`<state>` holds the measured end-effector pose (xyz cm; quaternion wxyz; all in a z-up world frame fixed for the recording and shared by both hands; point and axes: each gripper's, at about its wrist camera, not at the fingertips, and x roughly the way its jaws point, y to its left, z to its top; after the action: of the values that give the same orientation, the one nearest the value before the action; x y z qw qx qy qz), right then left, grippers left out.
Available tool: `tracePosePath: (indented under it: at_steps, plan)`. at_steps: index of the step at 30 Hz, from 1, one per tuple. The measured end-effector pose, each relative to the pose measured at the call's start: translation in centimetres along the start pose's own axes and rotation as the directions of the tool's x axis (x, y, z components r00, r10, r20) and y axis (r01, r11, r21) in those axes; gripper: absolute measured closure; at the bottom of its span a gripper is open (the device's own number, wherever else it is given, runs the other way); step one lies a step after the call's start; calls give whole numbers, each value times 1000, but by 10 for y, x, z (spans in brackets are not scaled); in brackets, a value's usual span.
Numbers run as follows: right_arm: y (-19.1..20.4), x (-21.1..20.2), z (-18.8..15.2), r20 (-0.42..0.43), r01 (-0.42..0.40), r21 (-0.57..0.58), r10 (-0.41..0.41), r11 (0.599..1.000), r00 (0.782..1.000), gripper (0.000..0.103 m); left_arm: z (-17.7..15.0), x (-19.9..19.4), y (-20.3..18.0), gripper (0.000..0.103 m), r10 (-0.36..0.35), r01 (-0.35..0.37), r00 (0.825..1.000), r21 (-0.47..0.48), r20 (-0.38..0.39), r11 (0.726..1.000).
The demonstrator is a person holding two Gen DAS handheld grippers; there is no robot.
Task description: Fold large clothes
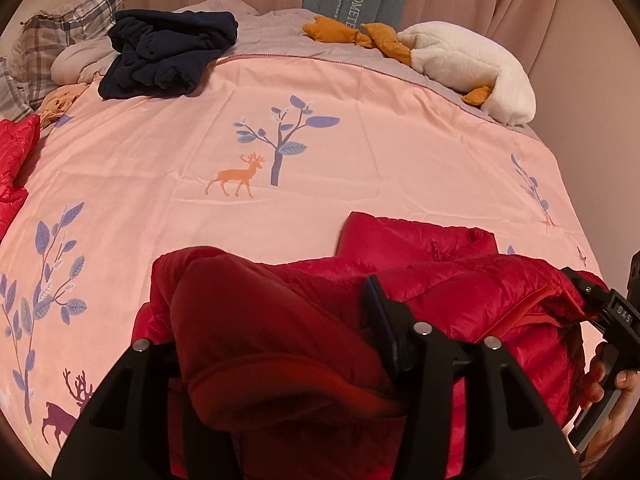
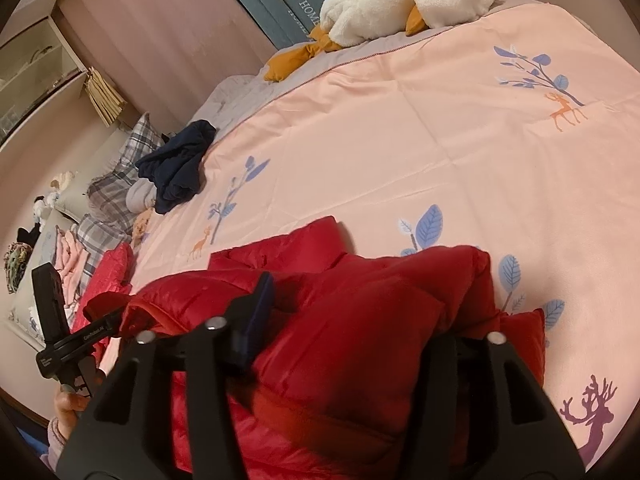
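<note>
A red puffer jacket [image 1: 460, 280] lies bunched at the near edge of the pink bedspread [image 1: 320, 140]. In the left wrist view a thick fold of it bulges between the jaws of my left gripper [image 1: 272, 320], which stand apart. One dark pad [image 1: 380, 320] shows beside the fold and the other finger is hidden behind the fabric. The right gripper [image 2: 360, 312] also stands open around a padded fold of the jacket [image 2: 360, 320], with one pad [image 2: 260, 308] visible. Each gripper shows at the edge of the other's view, held by a hand [image 1: 616, 380].
A dark navy garment [image 1: 168, 52] lies crumpled at the far left of the bed. A white and orange plush toy [image 1: 460, 60] sits at the far right by the curtain. Plaid pillows [image 1: 60, 32] and another red quilted piece [image 1: 16, 160] lie along the left side.
</note>
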<state>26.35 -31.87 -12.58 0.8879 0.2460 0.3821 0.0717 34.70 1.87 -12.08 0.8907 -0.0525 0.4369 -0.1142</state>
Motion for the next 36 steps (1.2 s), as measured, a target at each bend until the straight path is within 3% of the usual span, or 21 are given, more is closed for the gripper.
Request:
tracePosePath:
  at_steps: [11,13,16,36]
  plan:
    - [2,-6,6,22,-8,9,7,1000,1000,42,3,-7,-1,41,-12,12,1000,-14,27,1000]
    - [2,-7,6,24,-7,9,7,1000,1000,42,3,-10,-1,29,-8,9,999,-21,36,1000]
    - [1,-7,5,27,-10,12,10,1000,1000,41,4,-14,0,22,-13,15,998,-35,56,999]
    - [-2,-6,8,35,-9,24,8,1000,999,30,6,-13,4,18,-3,6,999,-45,49,999]
